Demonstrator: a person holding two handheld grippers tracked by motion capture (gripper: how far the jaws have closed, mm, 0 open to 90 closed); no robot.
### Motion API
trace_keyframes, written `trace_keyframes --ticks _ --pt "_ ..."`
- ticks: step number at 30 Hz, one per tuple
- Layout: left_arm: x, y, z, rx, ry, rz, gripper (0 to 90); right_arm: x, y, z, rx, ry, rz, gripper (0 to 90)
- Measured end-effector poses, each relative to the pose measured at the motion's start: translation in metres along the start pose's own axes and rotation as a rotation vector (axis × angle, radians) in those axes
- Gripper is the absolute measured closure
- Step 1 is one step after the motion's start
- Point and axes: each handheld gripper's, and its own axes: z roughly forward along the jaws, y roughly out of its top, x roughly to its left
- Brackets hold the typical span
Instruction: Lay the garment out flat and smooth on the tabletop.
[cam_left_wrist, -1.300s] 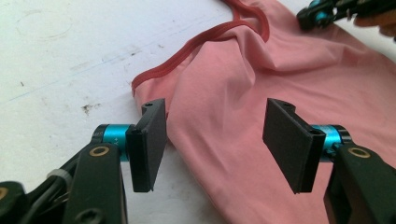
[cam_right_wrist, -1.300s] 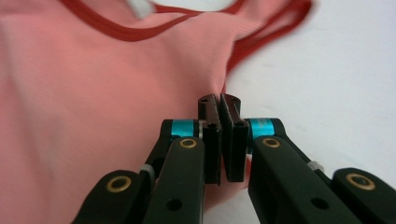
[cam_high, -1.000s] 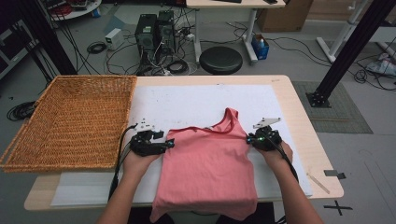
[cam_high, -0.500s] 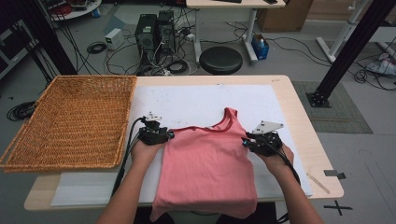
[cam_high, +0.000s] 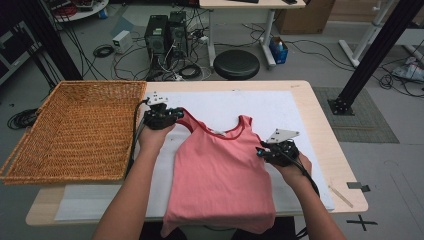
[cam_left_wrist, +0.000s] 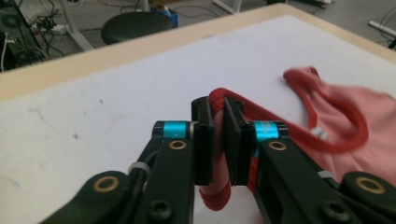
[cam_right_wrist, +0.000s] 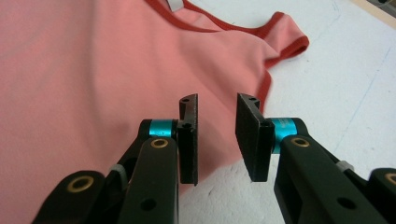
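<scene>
Basket (cam_high: 75, 130): a wicker basket at the left end of the table (cam_high: 320, 115), nothing in it.
Left gripper (cam_high: 161, 117): its jaws have just been closing and now pinch the red-trimmed shoulder strap (cam_left_wrist: 217, 100) of the pink tank top (cam_high: 222, 175), the strap running up between the pads.
Left hand (cam_high: 152, 137): forearm reaches forward from the near edge, gripper held roughly level just beside the basket's right rim, strap pulled out toward it.
Tank top: lies on the white mat (cam_high: 280, 107) at mid-table, neckline away from the person, hem hanging over the near edge.
Right gripper (cam_high: 272, 150): jaws stand apart over the top's right side edge (cam_right_wrist: 224, 154), pads not pressing the cloth.
Right hand (cam_high: 295, 167): low, near the mat, angled inward.
Progress: judged early; one strap taken, the right side not yet gripped, folding or moving to the basket left.
</scene>
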Motion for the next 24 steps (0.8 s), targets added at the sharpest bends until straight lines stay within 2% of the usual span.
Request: trace_keyframes --ticks 1,3,5,9,10,12,14,15,16,17,18,19,20,22,24 --pt "0.001 0.003 0.001 -0.003 -0.003 -0.008 64.8 0.000 0.000 0.000 -0.001 0.000 0.002 70.6" --pt "0.001 0.006 0.000 -0.012 -0.003 -0.008 56.8 0.001 -0.001 0.001 0.002 0.001 0.005 70.6" --pt "0.000 0.004 0.001 0.014 -0.020 -0.012 53.6 0.002 -0.002 0.003 0.003 0.005 0.005 70.1" --pt "-0.007 -0.006 0.002 0.081 -0.051 0.012 50.4 0.003 -0.002 0.006 0.016 -0.004 0.005 66.5" --pt "-0.010 -0.010 0.002 0.085 -0.047 0.015 50.3 0.002 -0.001 0.007 0.017 -0.009 0.015 64.1" --pt "-0.012 -0.021 0.001 0.094 -0.064 0.002 50.4 -0.002 -0.002 0.012 0.036 -0.012 0.064 58.7" --pt "-0.015 -0.033 -0.001 0.101 -0.069 -0.018 50.3 -0.005 -0.006 0.019 0.082 0.020 0.118 53.8" --pt "-0.016 -0.040 -0.001 0.112 -0.075 -0.024 50.4 -0.004 -0.008 0.022 0.106 0.032 0.138 54.3" --pt "-0.016 -0.040 -0.001 0.112 -0.075 -0.024 50.3 -0.004 -0.008 0.022 0.106 0.032 0.138 54.3" --pt "-0.019 -0.051 -0.003 0.126 -0.070 -0.026 50.3 -0.002 -0.011 0.026 0.117 0.037 0.141 57.9" --pt "-0.019 -0.055 -0.004 0.133 -0.070 -0.027 50.3 0.001 -0.013 0.026 0.079 0.074 0.125 80.8" --pt "-0.019 -0.058 -0.006 0.134 -0.071 -0.032 50.3 0.002 -0.013 0.026 0.079 0.064 0.116 86.3" --pt "-0.020 -0.059 -0.007 0.133 -0.072 -0.036 50.3 0.003 -0.012 0.025 0.089 0.041 0.095 86.8" --pt "-0.020 -0.061 -0.011 0.126 -0.077 -0.043 50.4 -0.001 -0.010 0.022 0.092 0.016 0.088 86.9" --pt "-0.022 -0.062 -0.013 0.122 -0.081 -0.044 50.3 -0.011 -0.010 0.014 0.077 -0.014 0.116 86.9"
